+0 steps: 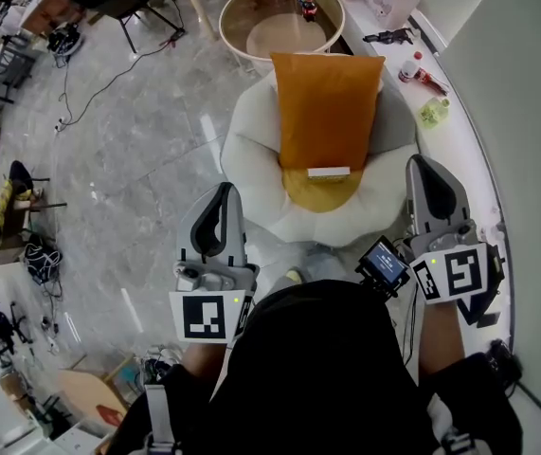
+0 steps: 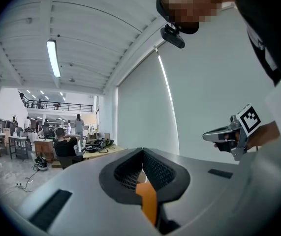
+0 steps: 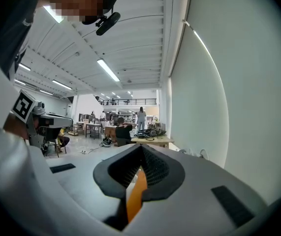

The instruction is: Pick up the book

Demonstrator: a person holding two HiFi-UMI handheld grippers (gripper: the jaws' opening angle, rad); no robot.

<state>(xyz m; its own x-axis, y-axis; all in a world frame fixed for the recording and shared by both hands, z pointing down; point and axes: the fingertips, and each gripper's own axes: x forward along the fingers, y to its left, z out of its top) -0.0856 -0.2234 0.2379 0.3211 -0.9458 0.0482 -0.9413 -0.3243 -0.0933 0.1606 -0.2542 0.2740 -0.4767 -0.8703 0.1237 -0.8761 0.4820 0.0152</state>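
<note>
The left gripper (image 1: 224,195) and right gripper (image 1: 425,167) are carrying nothing, their jaws pressed together. The book (image 1: 328,172), seemingly the white slab on the chair (image 1: 251,154), is lying at twelve o'clock. One gripper should be opening before reaching it.

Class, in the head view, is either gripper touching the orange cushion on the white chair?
No: the left gripper and right gripper both sit short of the orange cushion, white chair visible between.

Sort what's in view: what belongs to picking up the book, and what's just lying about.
Job: orange rectangular book; white padded seat holding it; left gripper; right gripper, both shut.
Lying about: round wooden table; red bottle.
</note>
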